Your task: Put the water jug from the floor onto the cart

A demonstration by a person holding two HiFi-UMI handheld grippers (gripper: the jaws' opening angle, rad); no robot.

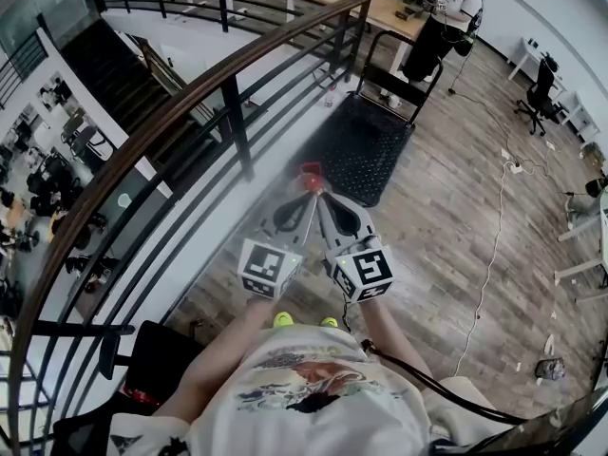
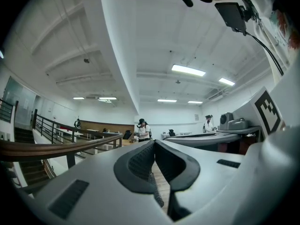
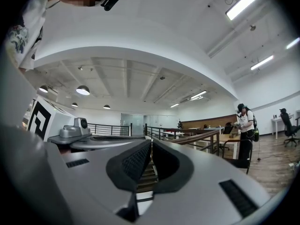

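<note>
Standing tight against a curved railing [image 1: 237, 84], dark bars under a brown wooden handrail, sweeping from near left to far centre. Beyond that edge, on the left, a drop to stairs [image 1: 104, 55] and a lower level.

Holding the left gripper [image 1: 308, 193] and the right gripper [image 1: 320, 196] level and side by side, tips touching each other. Clenched shut on nothing, both of them: the left one's pads [image 2: 140, 162] pressed together in its own view, the right one's pads [image 3: 133, 163] likewise.

Straight past the tips, the cart [image 1: 361, 145], with a black flat deck, its handle [image 1: 404, 69] at the far end and its left edge close along the railing's foot. To the right of the cart, and nearer, wide wooden floor [image 1: 446, 217] open for moving, crossed by a thin pale cable [image 1: 489, 245] running from near to far.

Just beyond the handle, a person [image 1: 446, 12] standing at a desk [image 1: 394, 8]. At far right, an office chair [image 1: 541, 93]. At near left, against the railing, a black chair [image 1: 161, 354].

Cannot pick out the water jug in any view. On the floor at the railing's foot, just left of the cart's far corner, a small pale thing [image 1: 330, 97], too small to name.
</note>
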